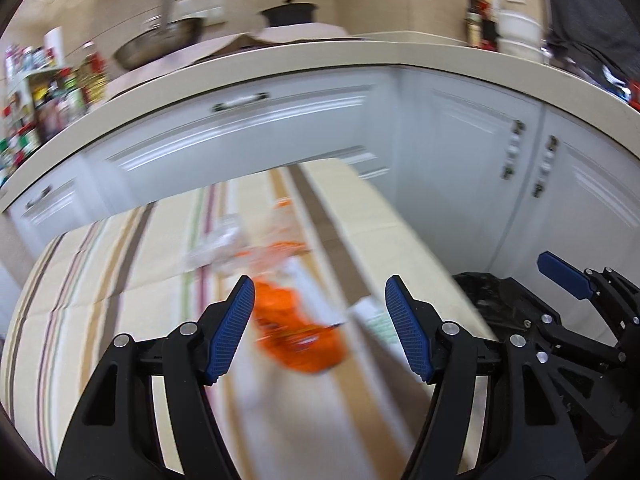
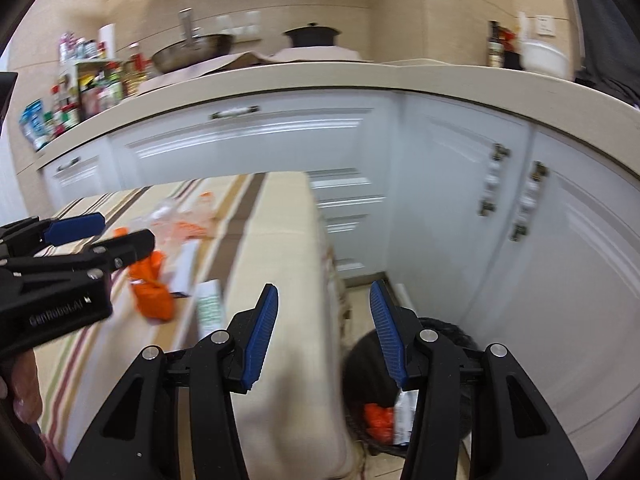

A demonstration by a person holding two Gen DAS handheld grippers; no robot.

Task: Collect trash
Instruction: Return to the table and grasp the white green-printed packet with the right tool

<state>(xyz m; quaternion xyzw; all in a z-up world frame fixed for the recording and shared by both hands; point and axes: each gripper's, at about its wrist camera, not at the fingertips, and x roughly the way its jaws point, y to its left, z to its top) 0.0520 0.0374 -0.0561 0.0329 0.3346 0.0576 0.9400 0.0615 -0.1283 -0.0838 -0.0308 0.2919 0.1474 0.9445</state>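
Note:
An orange wrapper point(image 1: 296, 332) point(image 2: 154, 292) lies on the striped table point(image 1: 100, 280) point(image 2: 280, 240). Clear plastic trash point(image 1: 224, 248) point(image 2: 172, 216), a white box point(image 2: 186, 264) and a white-green packet point(image 1: 376, 320) point(image 2: 210, 308) lie around it. My left gripper point(image 1: 320, 320) point(image 2: 126, 230) hovers open above the orange wrapper with nothing between its pads. My right gripper point(image 2: 324, 332) is open and empty over the table's right edge, beside a black bin point(image 1: 492, 300) point(image 2: 440, 332) on the floor. Inside the bin lie an orange scrap point(image 2: 378, 420) and a white packet point(image 2: 404, 416).
White cabinet doors point(image 2: 460, 200) and drawers point(image 1: 240, 128) stand close behind the table and bin. The counter point(image 1: 360, 56) above carries a wok point(image 1: 160, 44), a black pot point(image 1: 290, 12), bottles and a spice rack point(image 1: 40, 92). The picture is motion-blurred.

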